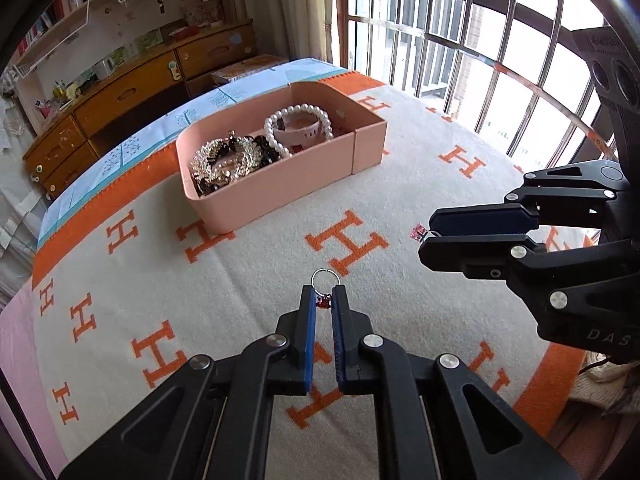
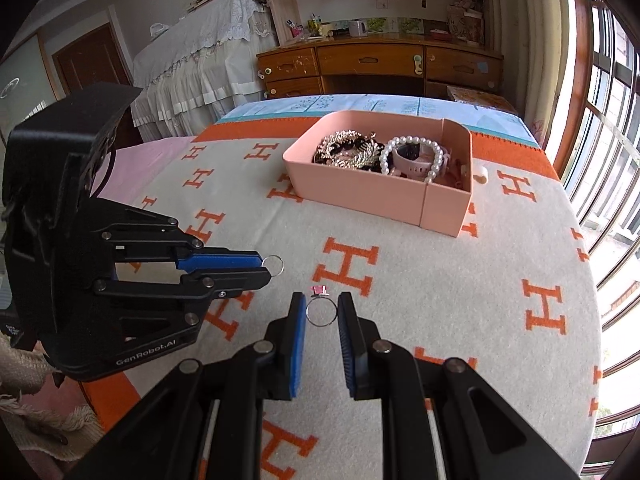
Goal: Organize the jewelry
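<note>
So you've got two rings going here; the red-stone ring (image 1: 326, 285) is pinched right at the tips of your left tool (image 1: 323, 295), with the silver loop poking out past the blue pads, and it's off the blanket; the pink-stone ring (image 2: 321, 309) sits squeezed between the pads of your right tool (image 2: 322, 305), loop flat across the gap and the pink stone pointing away from you; both tools hang side by side above the cream blanket (image 1: 248, 280) with the orange H pattern, which covers the bench; further back on that blanket is the pink tray (image 2: 360, 196), well apart from both tools; inside it there's a pearl bracelet (image 2: 412, 156) around a pink watch strap, plus a gold leafy piece (image 2: 352, 148) on dark beads.
</note>
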